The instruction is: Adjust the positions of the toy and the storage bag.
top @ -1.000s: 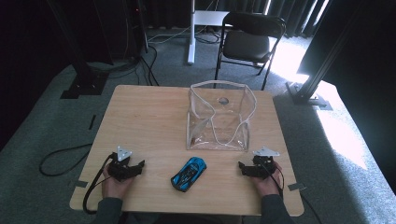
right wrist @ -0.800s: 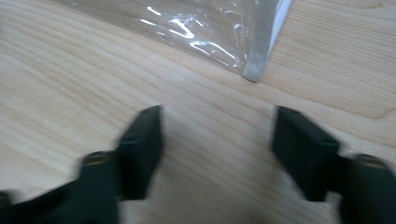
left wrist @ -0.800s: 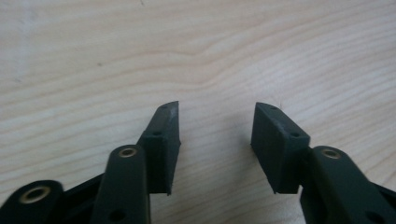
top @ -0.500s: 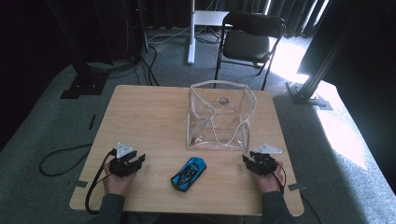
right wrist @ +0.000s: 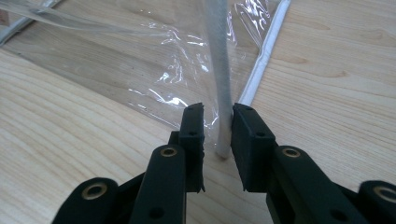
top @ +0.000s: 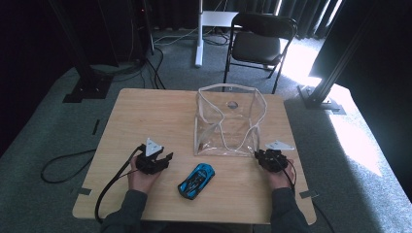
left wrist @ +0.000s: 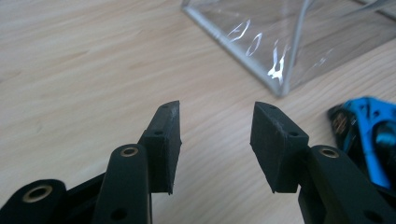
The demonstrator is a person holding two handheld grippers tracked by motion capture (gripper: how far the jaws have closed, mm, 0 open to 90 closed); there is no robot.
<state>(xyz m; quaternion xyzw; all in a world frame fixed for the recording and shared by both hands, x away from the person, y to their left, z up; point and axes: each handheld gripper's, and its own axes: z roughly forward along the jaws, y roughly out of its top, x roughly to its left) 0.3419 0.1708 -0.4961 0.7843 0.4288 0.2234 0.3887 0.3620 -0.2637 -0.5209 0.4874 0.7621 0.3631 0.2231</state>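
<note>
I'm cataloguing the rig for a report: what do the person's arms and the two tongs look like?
Both forearms wear dark grey sleeves. Each hand holds black tongs: the left tongs and the right tongs each carry a pale grey three-cornered plate on top and trail a black cable. Up close, each has two blocky matte black jaws on black arms with brass-coloured ringed pivots.

The right hand-held gripper (right wrist: 216,122), jaws just closing, brackets the clear bag's white corner edge (right wrist: 223,93) above the wooden table (right wrist: 336,93)

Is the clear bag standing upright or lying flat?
Upright: the clear bag stands open-topped on the table, white-trimmed rim raised.
</note>
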